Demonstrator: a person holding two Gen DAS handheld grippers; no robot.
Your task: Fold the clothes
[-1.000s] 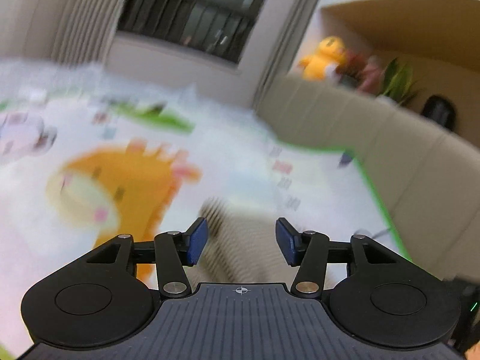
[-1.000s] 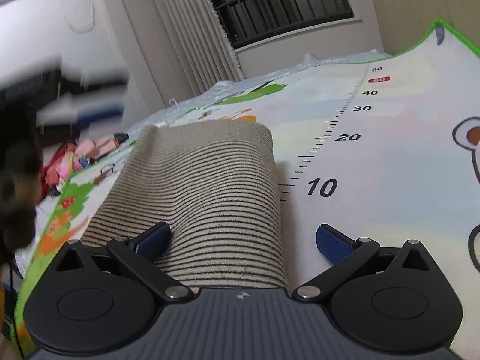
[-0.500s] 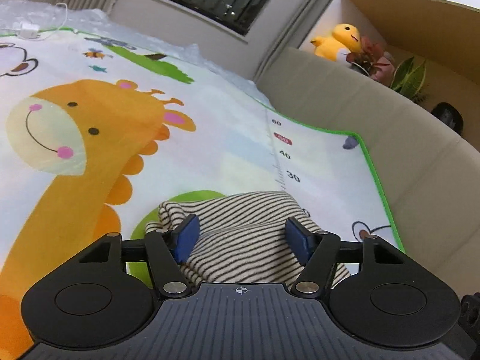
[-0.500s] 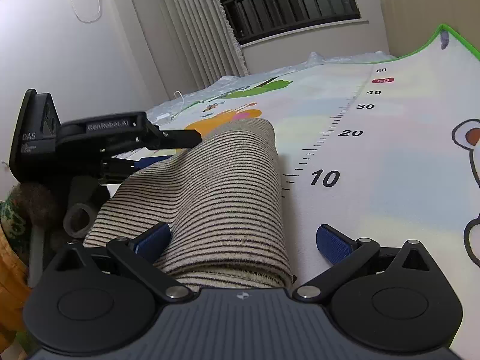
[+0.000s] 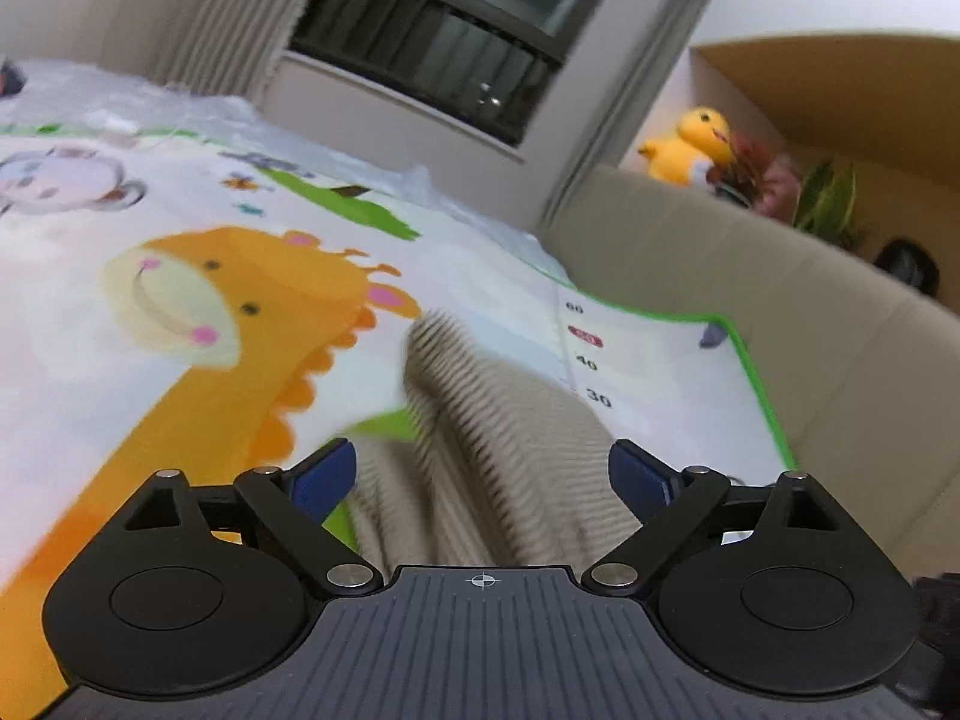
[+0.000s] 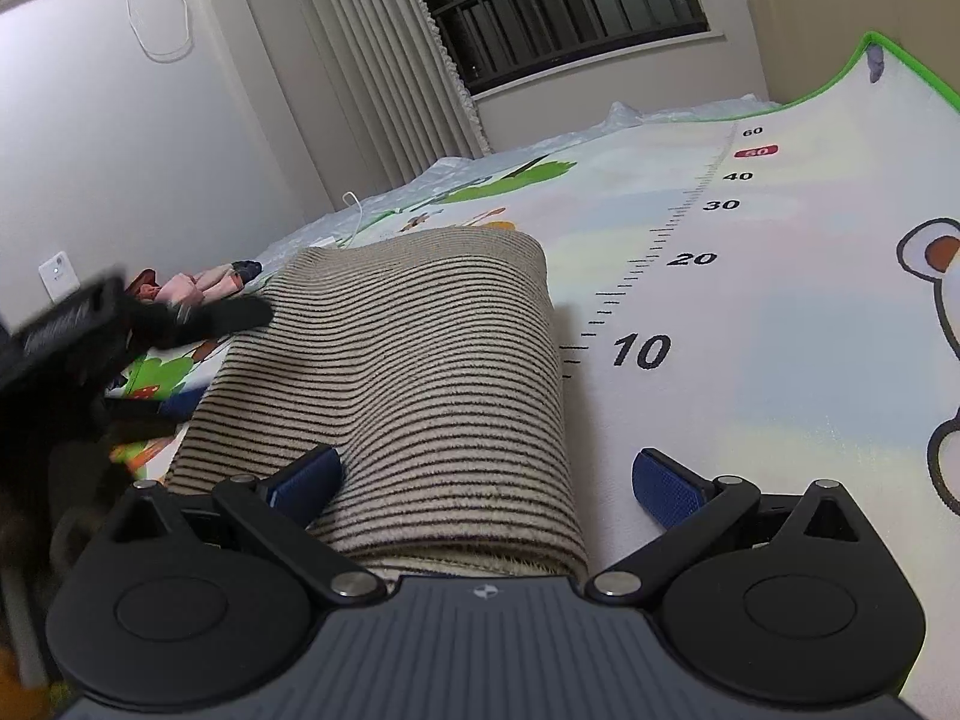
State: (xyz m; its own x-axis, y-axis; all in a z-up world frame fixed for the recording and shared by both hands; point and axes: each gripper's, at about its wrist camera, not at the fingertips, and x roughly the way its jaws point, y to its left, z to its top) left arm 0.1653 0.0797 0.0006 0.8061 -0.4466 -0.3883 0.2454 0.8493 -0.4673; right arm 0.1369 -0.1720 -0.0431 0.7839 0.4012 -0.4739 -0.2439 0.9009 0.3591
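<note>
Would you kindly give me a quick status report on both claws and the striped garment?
Left claw open, just widened. Right claw open, pads not pressing. Striped garment folded on play mat, between both claws. Nothing obstructing.

We note a play mat (image 6: 750, 312) printed with a giraffe (image 5: 240, 312) and number scale (image 6: 690, 240). Yellow plush duck (image 5: 690, 147) sits atop the beige sofa (image 5: 780, 300); curtain (image 6: 384, 60) beside the dark window (image 6: 564, 6).

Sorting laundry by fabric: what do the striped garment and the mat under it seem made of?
Striped garment: looks like a soft, matte knit, fuzzy ribbed rows of beige with thin dark stripes; fibre unclear. Play mat: seemingly smooth printed foam or vinyl, faint sheen, green bound edge, cartoon prints.
</note>
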